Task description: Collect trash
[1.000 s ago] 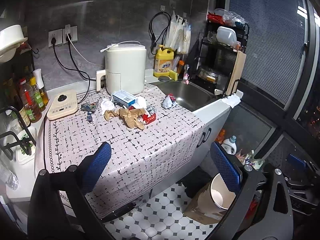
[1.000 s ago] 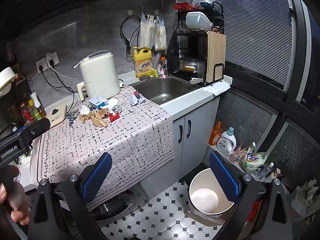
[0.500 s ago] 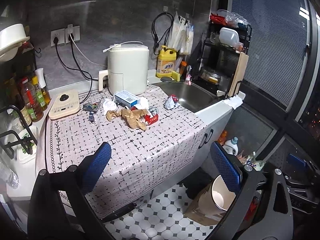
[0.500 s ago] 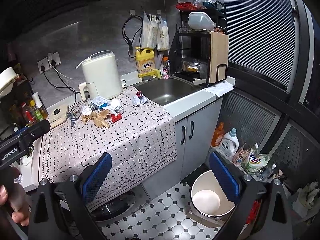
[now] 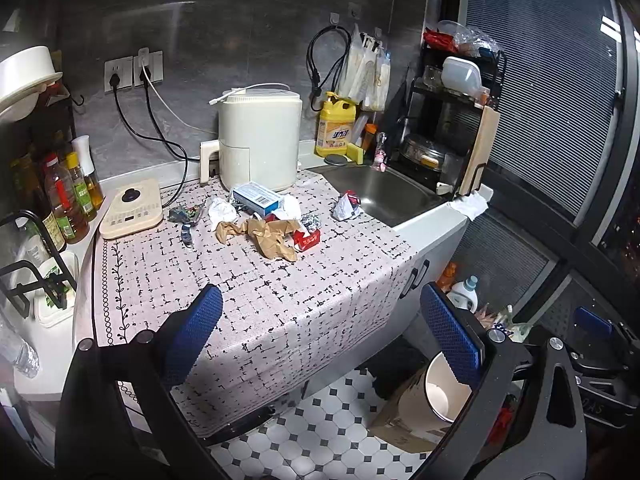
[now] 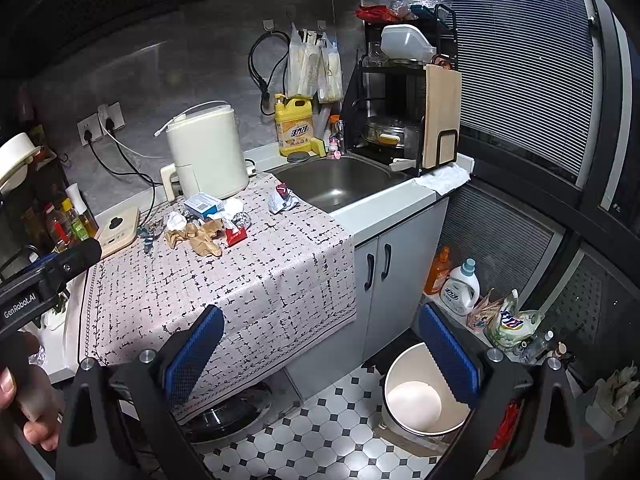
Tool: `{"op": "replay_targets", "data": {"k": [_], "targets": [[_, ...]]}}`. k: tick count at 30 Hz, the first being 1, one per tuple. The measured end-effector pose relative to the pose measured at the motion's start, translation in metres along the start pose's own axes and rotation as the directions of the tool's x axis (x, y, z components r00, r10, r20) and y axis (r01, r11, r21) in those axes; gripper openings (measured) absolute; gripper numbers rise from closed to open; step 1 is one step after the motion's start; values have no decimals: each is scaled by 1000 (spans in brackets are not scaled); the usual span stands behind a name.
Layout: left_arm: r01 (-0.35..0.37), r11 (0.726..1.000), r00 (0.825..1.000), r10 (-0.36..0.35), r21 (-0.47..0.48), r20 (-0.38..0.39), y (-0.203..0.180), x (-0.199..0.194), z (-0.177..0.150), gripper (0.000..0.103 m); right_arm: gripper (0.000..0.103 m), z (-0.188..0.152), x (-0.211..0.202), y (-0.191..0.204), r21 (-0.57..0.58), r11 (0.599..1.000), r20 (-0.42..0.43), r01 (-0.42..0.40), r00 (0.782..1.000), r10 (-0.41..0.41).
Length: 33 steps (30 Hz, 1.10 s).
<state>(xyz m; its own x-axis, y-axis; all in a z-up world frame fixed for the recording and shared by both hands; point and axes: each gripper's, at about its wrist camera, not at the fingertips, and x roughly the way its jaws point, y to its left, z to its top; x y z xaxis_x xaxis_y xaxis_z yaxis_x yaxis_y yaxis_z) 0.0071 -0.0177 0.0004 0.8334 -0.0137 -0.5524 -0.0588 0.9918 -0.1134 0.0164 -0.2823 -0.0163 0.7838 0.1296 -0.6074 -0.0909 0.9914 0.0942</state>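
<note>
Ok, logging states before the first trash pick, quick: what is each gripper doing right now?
Left gripper: open, holding nothing, above the near edge of the counter.
Right gripper: open, holding nothing, also short of the trash.

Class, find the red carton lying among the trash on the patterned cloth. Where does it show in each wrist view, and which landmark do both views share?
Left wrist: the red carton lies just above centre, right of the crumpled brown paper.
Right wrist: the carton lies left of centre, again right of the paper.
Shared landmark: the yellow detergent bottle by the sink.
</note>
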Motion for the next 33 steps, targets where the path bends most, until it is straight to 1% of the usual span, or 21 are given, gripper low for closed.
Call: {"op": "replay_targets", "data": {"k": [18, 27, 33], "targets": [[-9, 1000, 1000, 9, -9, 2, 2, 2, -5, 98, 95, 0, 0, 4, 4, 1000, -1, -2, 1000, 2], [-36, 999, 999, 36, -14, 3, 2, -6, -8, 98, 95, 0, 2, 3, 6, 1000, -8, -29, 1000, 29], [-62, 998, 998, 62, -27, -7, 11, -6, -5, 98, 95, 5, 12, 9, 2, 999, -22, -51, 998, 51]]}}
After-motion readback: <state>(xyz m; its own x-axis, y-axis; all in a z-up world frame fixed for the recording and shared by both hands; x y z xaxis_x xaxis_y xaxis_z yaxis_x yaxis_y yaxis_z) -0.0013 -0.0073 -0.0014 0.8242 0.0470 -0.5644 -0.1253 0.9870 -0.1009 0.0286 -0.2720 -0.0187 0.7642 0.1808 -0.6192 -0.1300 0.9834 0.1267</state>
